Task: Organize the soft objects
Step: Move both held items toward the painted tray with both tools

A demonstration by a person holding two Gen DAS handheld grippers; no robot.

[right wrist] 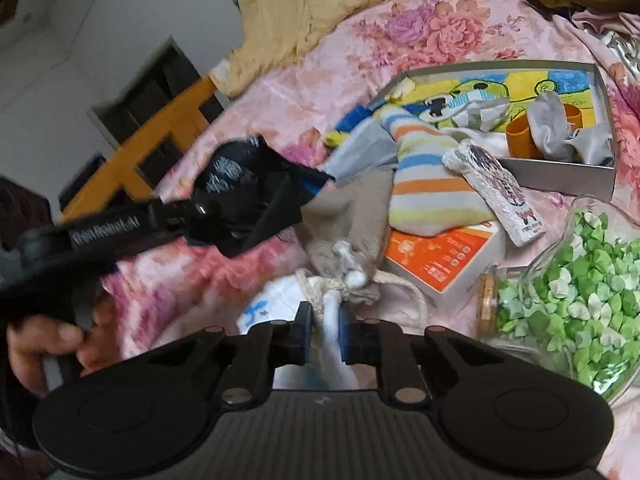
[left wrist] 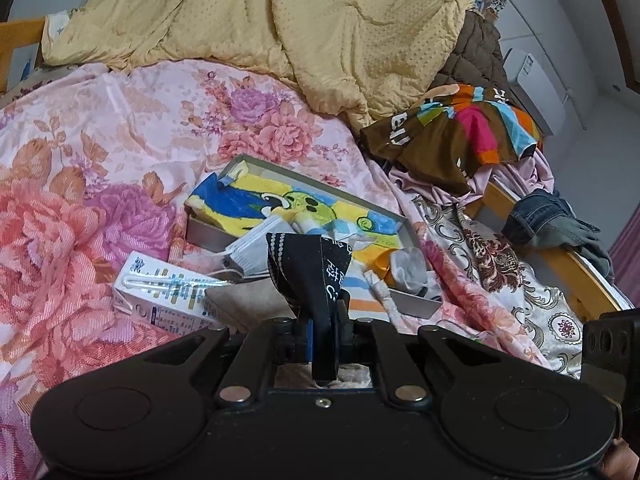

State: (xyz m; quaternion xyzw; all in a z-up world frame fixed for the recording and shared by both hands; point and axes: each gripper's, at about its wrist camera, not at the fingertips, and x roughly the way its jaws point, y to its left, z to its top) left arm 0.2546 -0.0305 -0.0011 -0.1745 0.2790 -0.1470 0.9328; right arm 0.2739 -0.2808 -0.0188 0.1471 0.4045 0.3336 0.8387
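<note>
On the left of the bed (left wrist: 100, 152), which is covered by a pink floral sheet, a white carton (left wrist: 168, 300) with a wrapped straw is seen lying near the left tongs (left wrist: 326, 316). These tongs are clamped together on a black cloth with white print (left wrist: 308, 264), which stands up from between the fingers and hides part of the scene beyond. Just behind the cloth, a grey face mask (left wrist: 248, 254) is draped over the near edge of a shallow grey box (left wrist: 320, 184). The box is lined with a bright blue, yellow and green cartoon towel (left wrist: 280, 204); grey socks (left wrist: 408, 268) and an orange cup (left wrist: 382, 260) are seen at its right end. A yellow quilt (left wrist: 280, 20) is heaped at the far side of the bed, and to the right a brown striped garment (left wrist: 452, 128) is piled, with denim (left wrist: 548, 216) hung on the wooden bed rail farther right.

In the right wrist view, a hand (right wrist: 44, 344) is seen at the left gripping the handle of the other tool. The right tongs (right wrist: 323, 332) are closed on a white cloth (right wrist: 332, 320) with a knotted cord, the fabric pinched between the pads. Beyond it lie a beige pouch (right wrist: 352, 216), a striped sock (right wrist: 428, 184), an orange-and-white box (right wrist: 444, 260) and, at the right, a glass jar of green paper stars (right wrist: 568, 280) with a cork lid.
</note>
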